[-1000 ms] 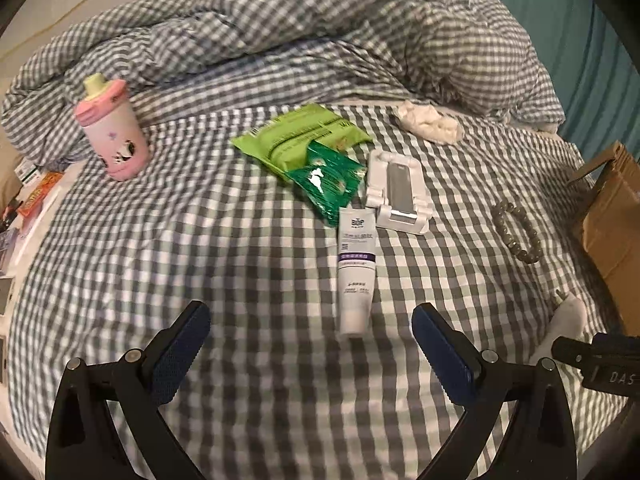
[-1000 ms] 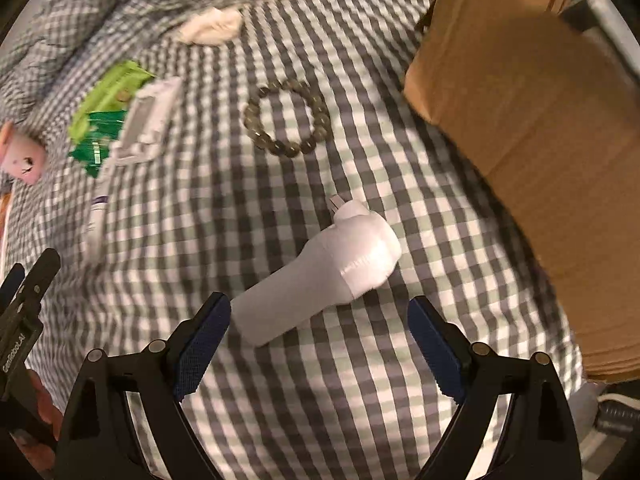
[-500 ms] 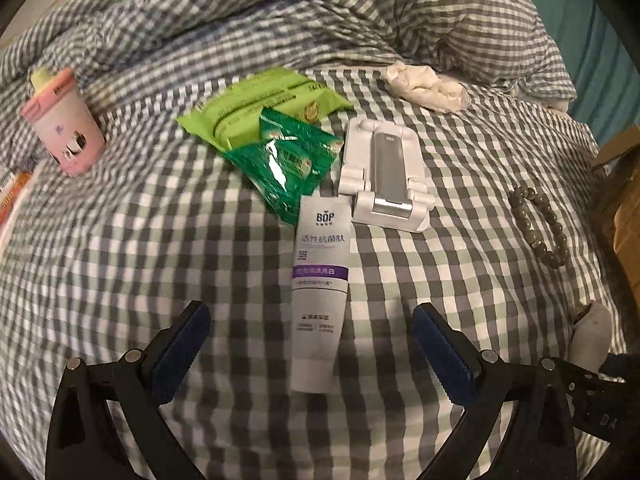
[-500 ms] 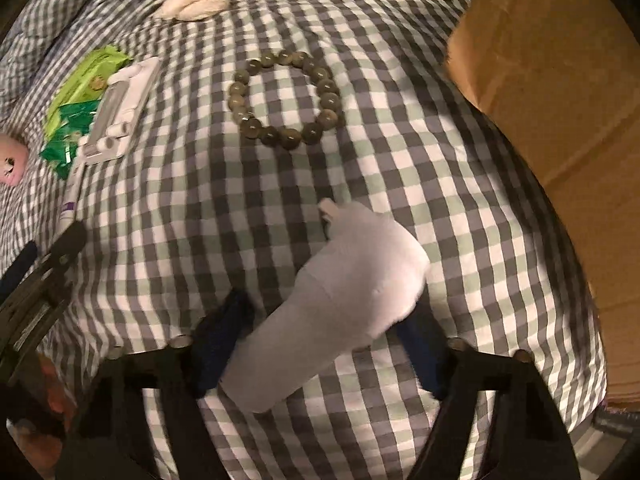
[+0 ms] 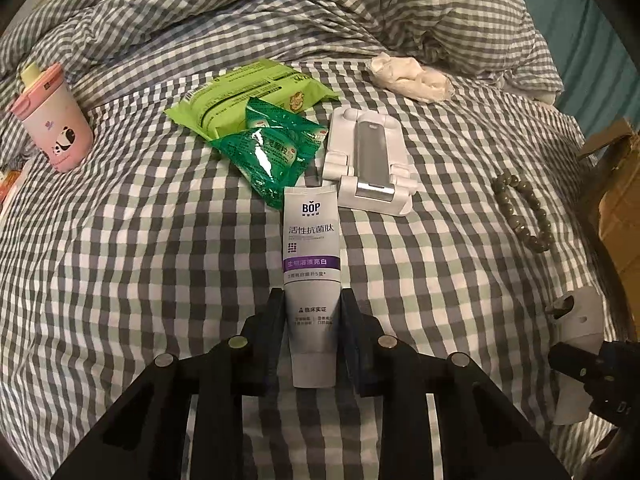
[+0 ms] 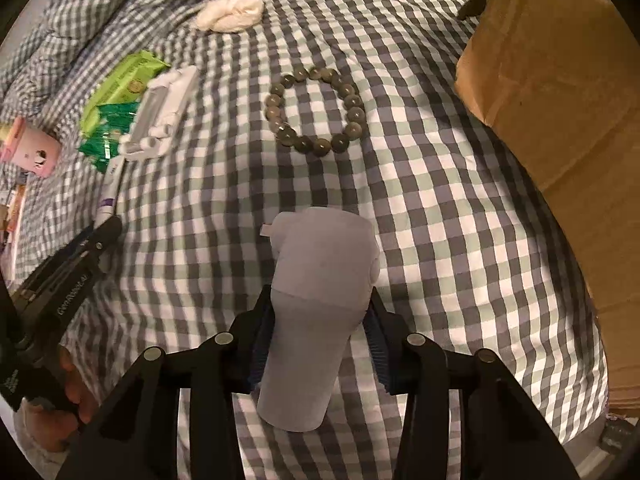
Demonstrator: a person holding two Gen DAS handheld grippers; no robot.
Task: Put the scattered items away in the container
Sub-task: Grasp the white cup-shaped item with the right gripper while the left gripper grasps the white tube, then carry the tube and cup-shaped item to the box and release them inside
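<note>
My left gripper (image 5: 311,300) is shut on the lower end of a white BOP toothpaste tube (image 5: 311,256) that lies on the checked bed. My right gripper (image 6: 318,312) is shut on a white nozzle-shaped device (image 6: 316,300), which also shows in the left wrist view (image 5: 578,320). A cardboard box (image 6: 560,100) stands to the right. Beyond lie a bead bracelet (image 6: 316,114), a white folding stand (image 5: 368,164), green packets (image 5: 272,152), a light green wipes pack (image 5: 248,96) and a pink panda cup (image 5: 54,124).
A crumpled white cloth (image 5: 408,76) lies at the back by the bunched checked duvet (image 5: 280,8). The left gripper (image 6: 68,272) and the hand holding it show at the left of the right wrist view. Small items sit past the bed's left edge (image 5: 6,184).
Both grippers moved forward and closed. The left one shut on the toothpaste tube; the right one shut on the white device, which now points straight ahead.
</note>
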